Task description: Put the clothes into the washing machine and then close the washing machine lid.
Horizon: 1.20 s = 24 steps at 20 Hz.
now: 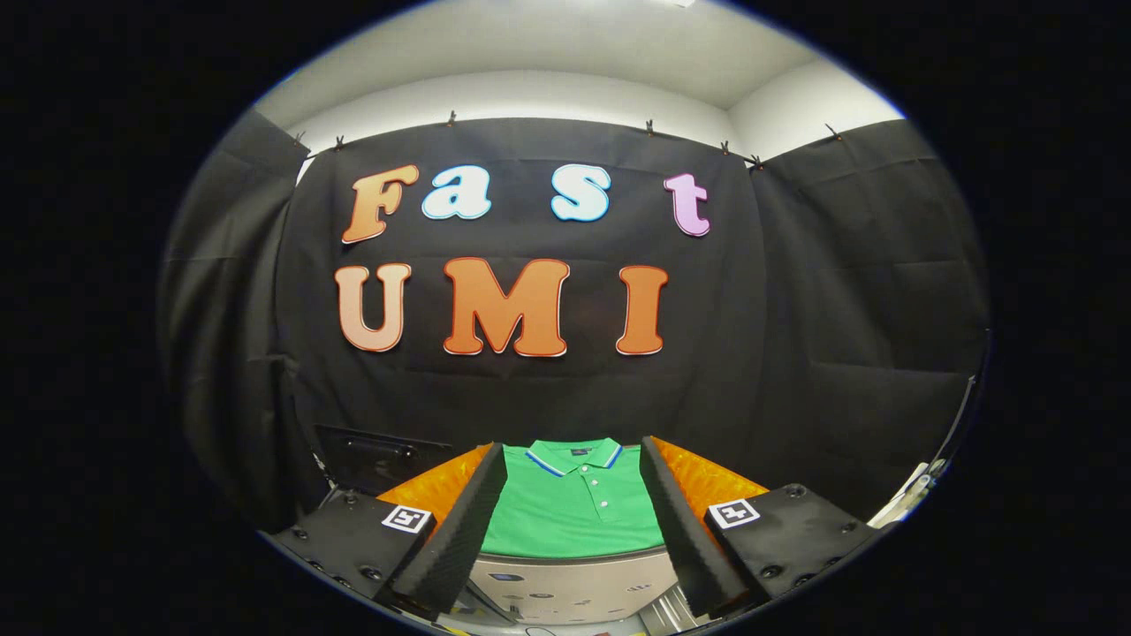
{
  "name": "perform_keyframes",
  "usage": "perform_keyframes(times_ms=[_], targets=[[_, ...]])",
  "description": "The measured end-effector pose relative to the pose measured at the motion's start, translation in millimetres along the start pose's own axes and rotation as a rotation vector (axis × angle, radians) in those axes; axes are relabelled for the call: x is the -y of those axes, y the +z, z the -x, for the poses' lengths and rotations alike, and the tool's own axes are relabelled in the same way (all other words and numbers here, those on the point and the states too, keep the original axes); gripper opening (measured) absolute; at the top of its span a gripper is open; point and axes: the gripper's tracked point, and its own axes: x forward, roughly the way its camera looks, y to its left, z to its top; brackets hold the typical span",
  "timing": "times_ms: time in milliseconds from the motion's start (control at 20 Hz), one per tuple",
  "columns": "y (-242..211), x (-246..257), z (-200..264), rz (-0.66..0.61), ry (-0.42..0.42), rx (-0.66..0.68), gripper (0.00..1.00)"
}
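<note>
A: Start on the left for me. What's over there?

B: A dark box-like thing against the black cloth wall, too dim to tell what it is. Then the orange surface begins, showing just past the left finger.

A: And the gripper itself?

B: Jaws wide apart, holding nothing. The 2 ribbed black fingers frame the green polo shirt from either side, and neither looks to be touching it.

A: So the shirt is between them?

B: Between and a little ahead. It lies flat and folded on the orange surface, collar at the far end, the placket with its white buttons running toward us. Its near hem meets a pale grey panel just below the fingers. That could be the washing machine's top, but I can't say for sure, and I can't make out a lid or an opening.

A: Carry on to the right.

B: The right finger, more orange surface beyond it, then something pale and thin at the far side, too small to name.

A: What would worry you from here?

B: The shirt is flat, so I'd guess the fingers could skate over the cloth and close on air, or pinch only the top layer. Then it would unfold and trail as it lifts, maybe catching on the machine's edge. And a sleeve left hanging out would stop the lid closing.
</note>
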Motion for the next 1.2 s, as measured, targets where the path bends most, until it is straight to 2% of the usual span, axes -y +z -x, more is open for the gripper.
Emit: perform_keyframes(times_ms=[450,800,1000,1200], targets=[[-22,32,-139,-0.059,-0.005,-0.136,0.98],[-103,42,-255,-0.061,0.021,-0.376,0.98],[-137,38,-285,-0.037,0.034,-0.498,0.99],[-167,38,-293,-0.039,0.042,-0.621,0.99]])
